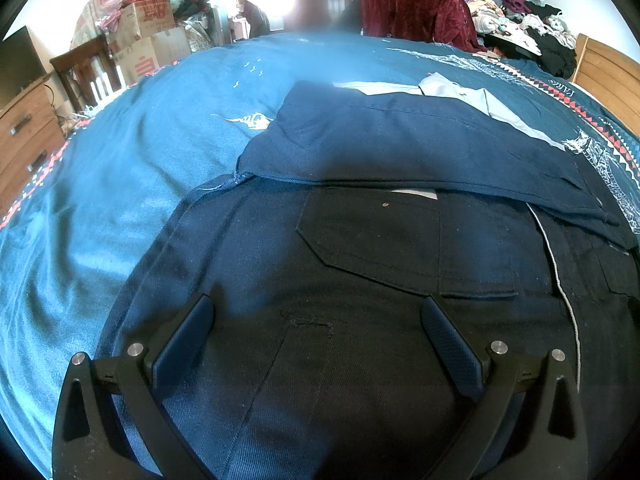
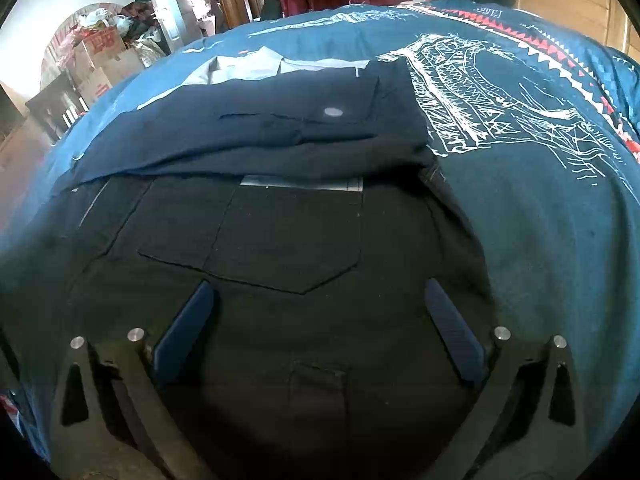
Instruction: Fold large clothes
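Trousers (image 1: 360,360), dark and half folded, are lying on the blue bedspread (image 1: 120,168), and the left gripper (image 1: 316,320) and right gripper (image 2: 320,304) are hovering over them, jaws spread, gripping nothing. Pinching one layer only risks dragging the folded flap (image 1: 400,148) askew. Left of the trousers cardboard boxes (image 1: 148,36) are crowding the room.

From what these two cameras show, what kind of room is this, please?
Most likely a bedroom in a home. A dark garment lies on a bed covered by a blue printed bedspread. Behind it are a heap of clothes, stacked cardboard boxes and a wooden drawer unit.
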`<state>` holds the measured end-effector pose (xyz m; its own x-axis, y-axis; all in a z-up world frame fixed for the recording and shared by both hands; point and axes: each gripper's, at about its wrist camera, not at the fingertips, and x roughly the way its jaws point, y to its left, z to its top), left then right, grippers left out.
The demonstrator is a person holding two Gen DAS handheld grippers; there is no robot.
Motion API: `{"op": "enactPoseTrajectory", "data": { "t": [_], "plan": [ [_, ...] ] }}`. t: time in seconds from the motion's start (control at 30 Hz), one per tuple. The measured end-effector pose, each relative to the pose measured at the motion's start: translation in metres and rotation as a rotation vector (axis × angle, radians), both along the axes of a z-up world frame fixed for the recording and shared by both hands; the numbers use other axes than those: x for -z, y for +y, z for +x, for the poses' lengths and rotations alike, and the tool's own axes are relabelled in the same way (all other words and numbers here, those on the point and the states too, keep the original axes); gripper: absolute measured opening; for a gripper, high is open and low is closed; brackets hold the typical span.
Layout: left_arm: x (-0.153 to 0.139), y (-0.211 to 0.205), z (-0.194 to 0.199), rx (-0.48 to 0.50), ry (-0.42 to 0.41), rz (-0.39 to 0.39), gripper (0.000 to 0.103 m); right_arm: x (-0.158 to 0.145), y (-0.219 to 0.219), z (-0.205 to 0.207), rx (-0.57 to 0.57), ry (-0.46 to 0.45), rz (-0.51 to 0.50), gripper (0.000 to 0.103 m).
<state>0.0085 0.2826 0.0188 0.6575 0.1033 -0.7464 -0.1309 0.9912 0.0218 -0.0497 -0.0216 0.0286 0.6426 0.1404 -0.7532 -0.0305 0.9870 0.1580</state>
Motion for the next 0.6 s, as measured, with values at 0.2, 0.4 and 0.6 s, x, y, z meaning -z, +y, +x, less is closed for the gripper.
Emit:
{"op": "enactPoseTrajectory", "data": {
  "t": [0.2,0.4,0.6],
  "plan": [
    [0.000,0.000,0.000,-0.001,0.002,0.002,0.103,0.000,0.000,0.001,-0.001,-0.001,0.004,0.103],
    [-0.004,0.006,-0.001,0.021,0.030,-0.047,0.103,-0.004,0.002,0.005,-0.006,0.037,-0.010,0.103],
    [-0.023,0.027,-0.035,0.027,0.039,-0.107,0.103,-0.015,0.002,0.001,-0.023,0.105,-0.014,0.103]
  ]
}}
